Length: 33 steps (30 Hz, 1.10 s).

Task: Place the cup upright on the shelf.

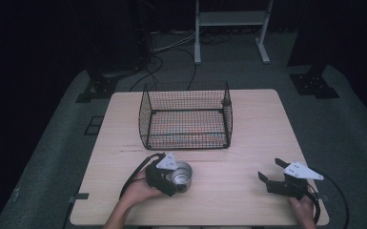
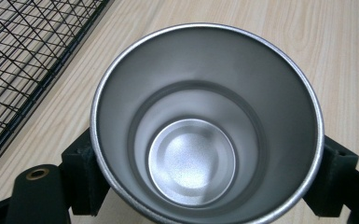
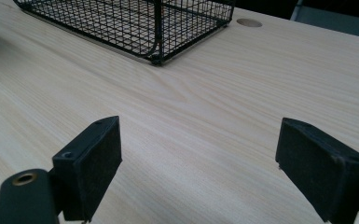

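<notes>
Jaws of the left gripper [image 1: 169,177] press both sides of a steel cup [image 2: 207,126], which stands upright on the wooden table [image 1: 229,186] just in front of the wire basket [image 1: 186,117]. The right gripper [image 3: 200,163] holds its pads spread wide over bare wood, well apart from the cup.

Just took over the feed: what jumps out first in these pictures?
A shiny empty metal cup stands near the table's front left, clamped in the left gripper. Behind it, mid-table, sits a black wire basket. The right gripper rests open at the front right, holding nothing.
</notes>
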Each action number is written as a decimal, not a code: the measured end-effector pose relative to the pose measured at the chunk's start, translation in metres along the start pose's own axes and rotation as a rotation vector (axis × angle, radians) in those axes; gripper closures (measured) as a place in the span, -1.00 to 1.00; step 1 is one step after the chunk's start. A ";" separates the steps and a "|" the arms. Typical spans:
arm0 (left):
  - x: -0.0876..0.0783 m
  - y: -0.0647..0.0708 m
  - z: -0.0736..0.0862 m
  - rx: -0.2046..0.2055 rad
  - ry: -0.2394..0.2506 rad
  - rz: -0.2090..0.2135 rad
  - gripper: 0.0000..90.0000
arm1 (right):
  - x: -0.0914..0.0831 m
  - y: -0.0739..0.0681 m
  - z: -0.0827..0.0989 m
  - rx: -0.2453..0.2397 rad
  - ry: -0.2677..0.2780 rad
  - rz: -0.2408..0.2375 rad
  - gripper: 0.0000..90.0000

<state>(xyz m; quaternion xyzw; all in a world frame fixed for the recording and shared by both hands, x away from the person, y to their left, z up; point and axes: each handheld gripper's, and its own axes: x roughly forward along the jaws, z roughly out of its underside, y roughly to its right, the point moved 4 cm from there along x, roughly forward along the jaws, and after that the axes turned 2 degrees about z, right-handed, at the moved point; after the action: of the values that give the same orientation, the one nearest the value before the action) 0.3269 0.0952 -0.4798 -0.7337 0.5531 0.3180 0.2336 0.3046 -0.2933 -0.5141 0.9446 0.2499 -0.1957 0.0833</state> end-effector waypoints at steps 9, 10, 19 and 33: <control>-0.010 0.002 -0.013 0.016 0.022 0.000 -0.60 | 0.000 0.000 0.000 0.005 0.000 0.000 -0.70; -0.011 0.002 -0.016 0.024 0.025 -0.003 -0.60 | 0.000 0.000 0.000 0.005 0.001 0.000 -0.70; -0.019 0.000 -0.033 0.049 0.040 0.001 -0.60 | 0.000 0.001 0.000 0.008 0.002 0.001 -0.70; -0.025 -0.008 -0.054 0.068 0.024 0.006 -0.60 | 0.000 0.001 0.000 0.014 0.004 0.000 -0.70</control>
<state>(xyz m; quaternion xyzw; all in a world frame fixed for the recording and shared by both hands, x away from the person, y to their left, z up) 0.3407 0.0766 -0.4242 -0.7274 0.5685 0.2909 0.2511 0.3052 -0.2946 -0.5140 0.9455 0.2487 -0.1956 0.0764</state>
